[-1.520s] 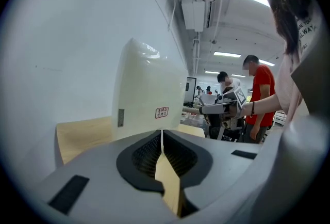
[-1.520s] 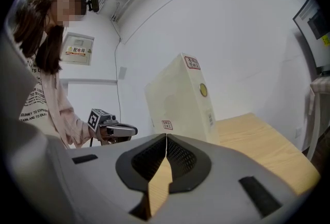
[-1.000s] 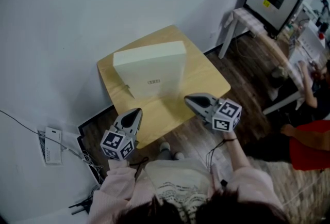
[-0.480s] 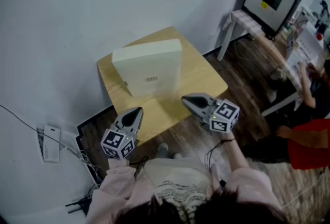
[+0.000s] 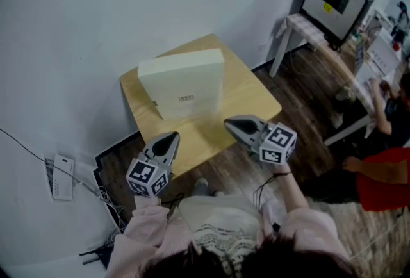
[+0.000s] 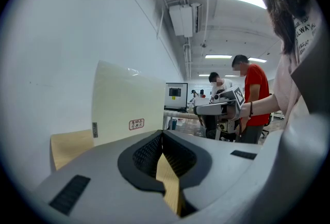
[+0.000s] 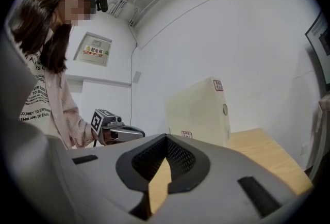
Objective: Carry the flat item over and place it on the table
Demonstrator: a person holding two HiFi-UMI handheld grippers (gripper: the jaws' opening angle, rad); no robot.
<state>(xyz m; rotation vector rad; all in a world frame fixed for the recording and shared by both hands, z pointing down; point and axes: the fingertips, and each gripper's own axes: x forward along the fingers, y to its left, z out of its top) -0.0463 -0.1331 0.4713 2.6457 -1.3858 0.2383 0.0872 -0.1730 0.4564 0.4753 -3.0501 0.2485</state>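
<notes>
The flat cream box [image 5: 182, 83] is standing upright on the small wooden table [image 5: 250, 100], along its back edge close to the white wall. The person is holding both tongs over the table's front edge, clear of the box. The left gripper [image 5: 169, 139] is pointing in near the front left corner and the right gripper [image 5: 229, 124] further along. Each has its jaws pressed together, gripping nothing.
</notes>
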